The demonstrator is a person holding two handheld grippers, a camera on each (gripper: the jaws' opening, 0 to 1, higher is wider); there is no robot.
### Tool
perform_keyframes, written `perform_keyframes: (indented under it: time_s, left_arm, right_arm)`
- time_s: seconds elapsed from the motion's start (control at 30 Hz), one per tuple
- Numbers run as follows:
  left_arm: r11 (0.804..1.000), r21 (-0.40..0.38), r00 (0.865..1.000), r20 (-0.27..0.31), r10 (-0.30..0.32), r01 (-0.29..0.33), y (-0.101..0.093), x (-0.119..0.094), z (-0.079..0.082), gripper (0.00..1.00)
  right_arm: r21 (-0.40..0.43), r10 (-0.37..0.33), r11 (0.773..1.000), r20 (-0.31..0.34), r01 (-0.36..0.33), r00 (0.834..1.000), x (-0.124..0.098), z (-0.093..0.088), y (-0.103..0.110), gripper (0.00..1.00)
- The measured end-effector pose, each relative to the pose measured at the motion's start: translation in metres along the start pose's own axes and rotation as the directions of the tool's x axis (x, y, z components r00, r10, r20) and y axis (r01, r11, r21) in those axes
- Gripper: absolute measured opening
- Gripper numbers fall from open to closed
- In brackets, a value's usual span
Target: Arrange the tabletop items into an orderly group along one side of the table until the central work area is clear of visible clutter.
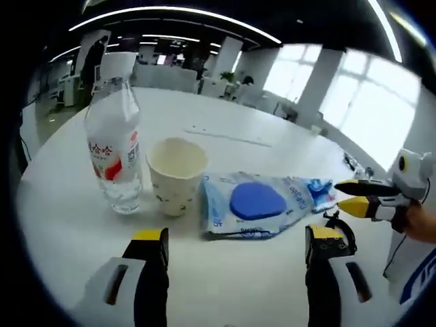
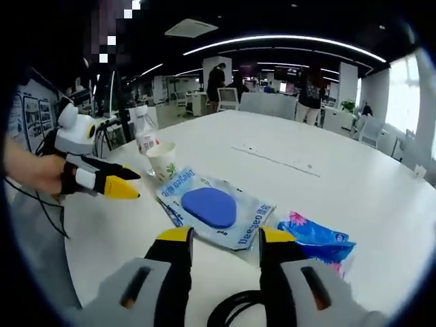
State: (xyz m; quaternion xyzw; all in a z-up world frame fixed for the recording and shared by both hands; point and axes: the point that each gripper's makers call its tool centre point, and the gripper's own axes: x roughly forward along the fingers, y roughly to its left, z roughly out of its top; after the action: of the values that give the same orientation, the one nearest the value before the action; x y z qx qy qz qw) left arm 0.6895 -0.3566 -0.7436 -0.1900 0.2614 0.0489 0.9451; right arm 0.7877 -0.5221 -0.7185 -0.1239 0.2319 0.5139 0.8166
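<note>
Water bottle [image 1: 114, 146], paper cup [image 1: 176, 175] and blue-pad packet [image 1: 262, 204] sit lined up near the table [image 1: 272, 136] edge; a blue snack bag [image 2: 317, 240] lies apart, probably remaining. Left gripper [image 1: 238, 248] and right gripper [image 2: 225, 246] fingers spread, empty.

Past the table's far edge, office chairs [image 2: 228, 97] stand in a row — a person [image 2: 216, 82] stands beyond them. Curved ceiling light strips [image 2: 286, 39] glow overhead, bright windows [image 1: 371, 95] along one side — white columns [image 1: 310, 85] between them.
</note>
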Motion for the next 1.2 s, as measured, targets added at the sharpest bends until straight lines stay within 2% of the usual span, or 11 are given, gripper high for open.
perform_keyframes:
  time_s: [0.07,0.23,0.4,0.53,0.67,0.8,0.87,0.93,1.0,1.2]
  left_arm:
    - [1.000,0.014,0.999,0.022,-0.024,0.023,-0.004,-0.007,0.007,0.94]
    - [0.998,0.043,0.999,0.034,-0.038,0.037,-0.010,-0.032,0.018,0.97]
    - [0.997,0.055,0.997,0.043,-0.058,0.056,-0.008,-0.056,0.026,0.97]
    - [0.994,0.096,0.996,0.058,-0.061,0.056,0.000,-0.084,0.031,0.97]
    - [0.993,0.102,0.996,0.069,-0.059,0.051,0.012,-0.109,0.030,0.97]
    - [0.992,0.116,0.997,0.066,-0.050,0.043,0.028,-0.133,0.023,0.97]
    - [0.992,0.127,0.998,0.061,-0.019,0.011,0.041,-0.147,0.020,0.97]
    - [0.995,0.099,0.998,0.067,-0.019,0.013,0.048,-0.155,0.018,0.97]
    - [0.998,0.065,0.997,0.069,-0.026,0.021,0.051,-0.163,0.016,0.97]
    - [0.995,0.095,0.997,0.058,-0.050,0.044,0.058,-0.179,0.010,0.97]
  right_arm:
    - [0.001,-0.005,1.000,0.007,0.005,1.000,-0.006,0.002,0.000,0.41]
    - [0.039,-0.002,0.999,0.038,0.000,0.999,-0.028,0.013,0.005,0.54]
    - [0.051,-0.031,0.998,0.061,0.028,0.998,-0.052,0.019,0.007,0.57]
    - [0.093,-0.064,0.994,0.079,0.056,0.995,-0.073,0.020,0.006,0.60]
    - [0.127,-0.098,0.988,0.094,0.086,0.991,-0.092,0.018,0.008,0.61]
    - [0.161,-0.148,0.978,0.092,0.132,0.985,-0.111,0.010,0.006,0.63]
    - [0.192,-0.173,0.970,0.106,0.151,0.979,-0.121,0.008,0.006,0.63]
    - [0.194,-0.192,0.966,0.098,0.171,0.976,-0.127,0.001,0.004,0.64]
    - [0.202,-0.215,0.960,0.086,0.194,0.973,-0.134,-0.006,0.006,0.64]
    - [0.258,-0.266,0.936,0.068,0.240,0.962,-0.157,-0.023,0.021,0.66]
